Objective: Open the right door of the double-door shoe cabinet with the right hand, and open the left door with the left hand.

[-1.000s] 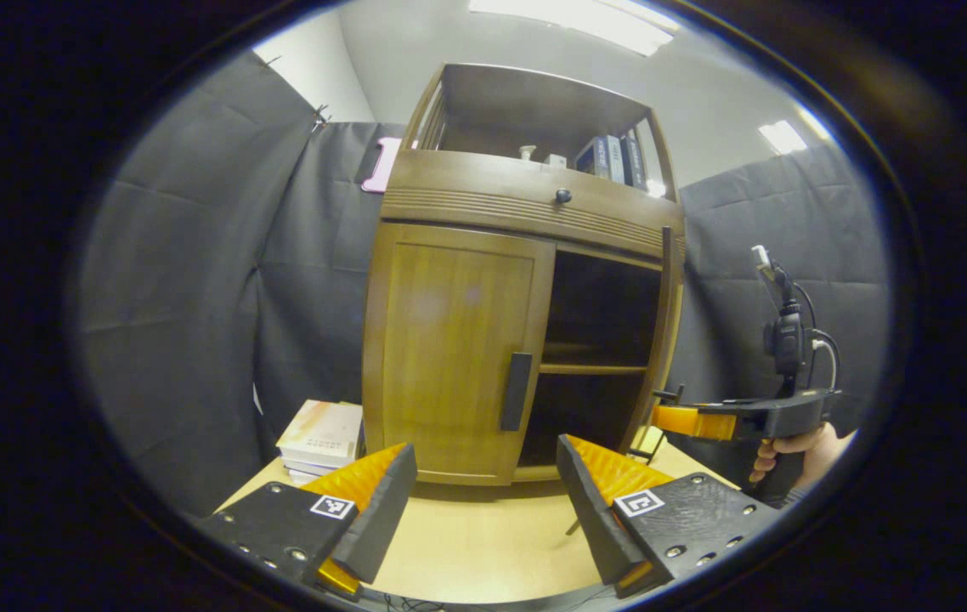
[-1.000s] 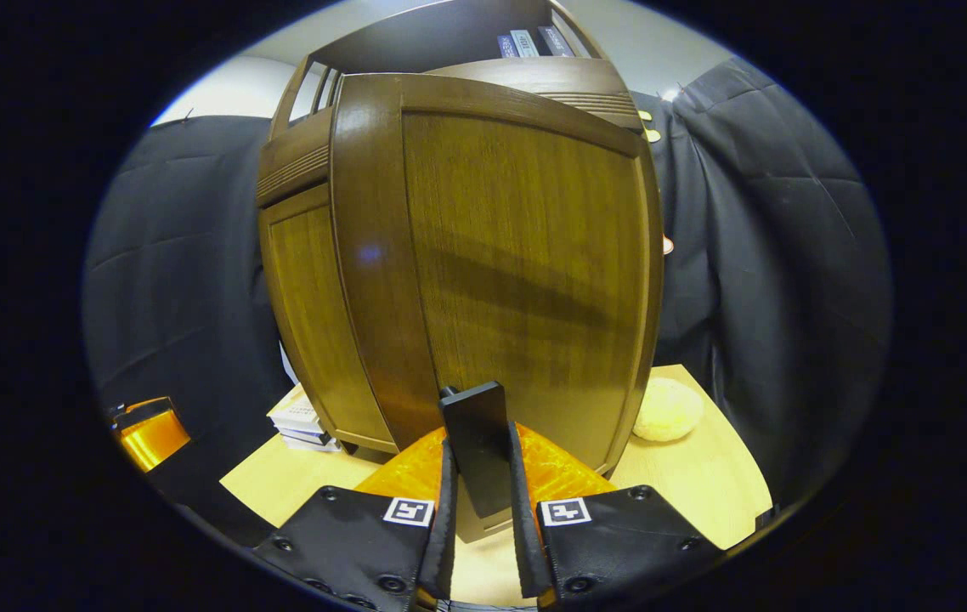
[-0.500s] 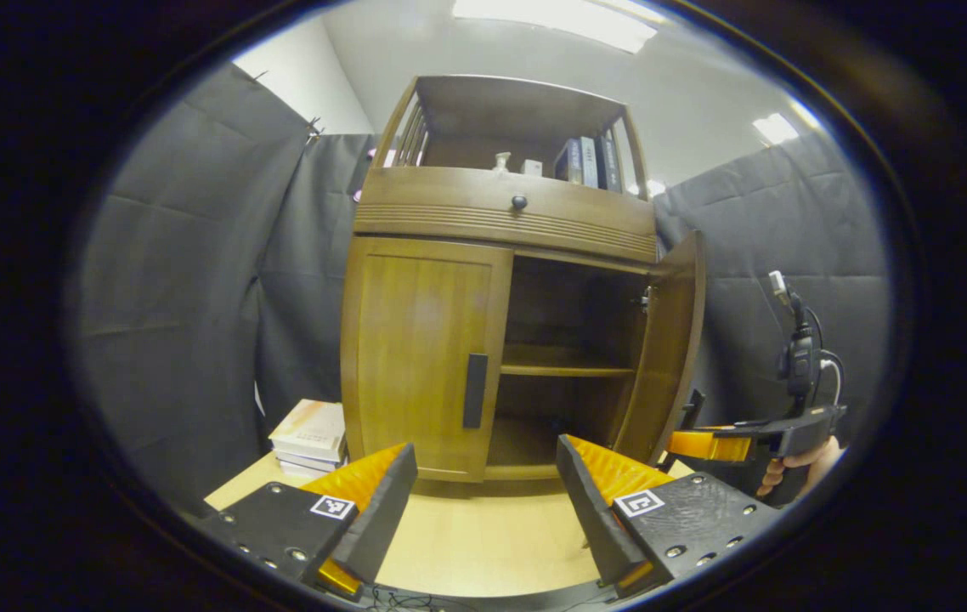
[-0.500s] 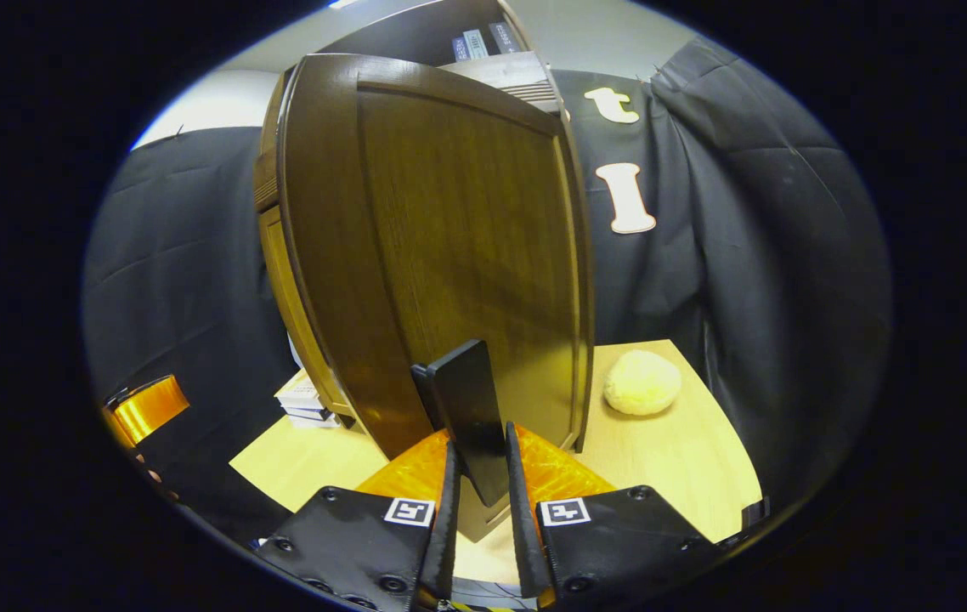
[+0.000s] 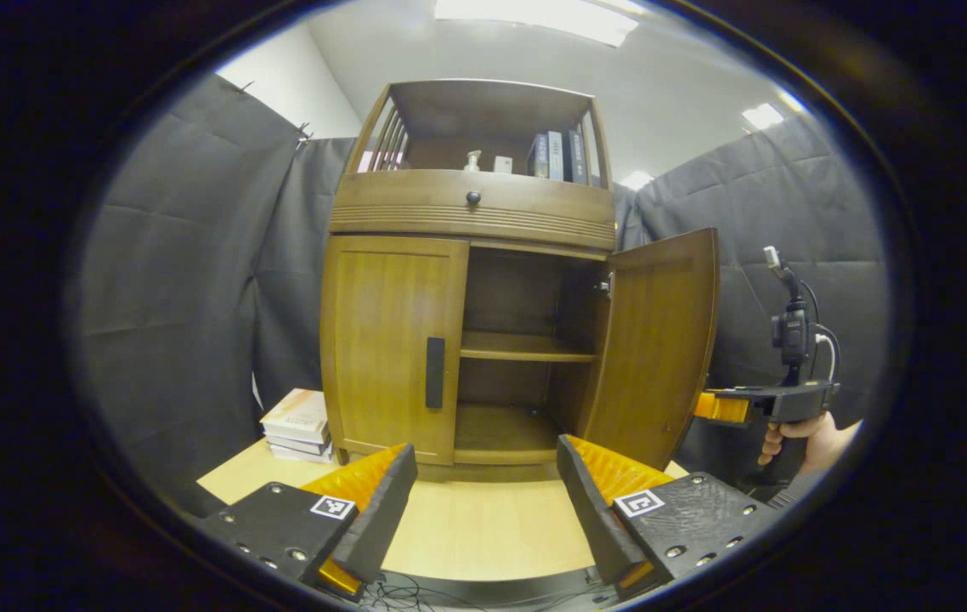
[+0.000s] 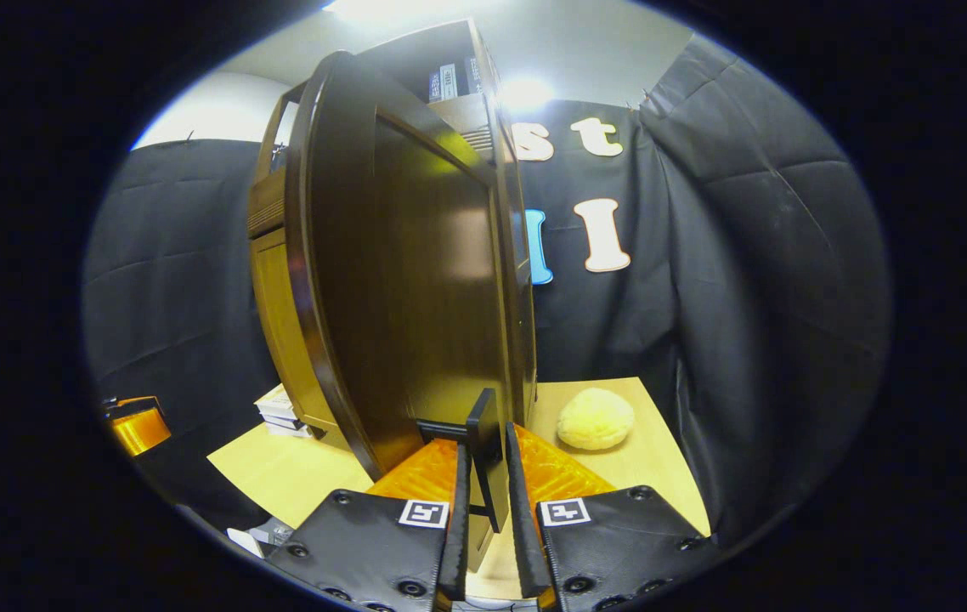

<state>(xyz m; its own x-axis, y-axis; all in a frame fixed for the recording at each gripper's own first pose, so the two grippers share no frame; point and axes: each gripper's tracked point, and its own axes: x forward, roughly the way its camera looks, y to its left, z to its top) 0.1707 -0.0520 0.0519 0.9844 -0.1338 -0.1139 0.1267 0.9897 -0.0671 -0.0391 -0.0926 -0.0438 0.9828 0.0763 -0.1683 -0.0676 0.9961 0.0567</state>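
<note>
Two doors: right door [image 5: 658,340] swung wide, left door [image 5: 394,344] closed. Right tool [image 6: 483,527] clamps the right door's handle [image 6: 488,450]. Left tool [image 5: 483,501] gapes open above the table [image 5: 483,531].

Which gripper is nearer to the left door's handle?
Left. The left gripper hangs open in front of the closed left door's handle, apart from it; the right gripper clamps the right door's handle.
</note>
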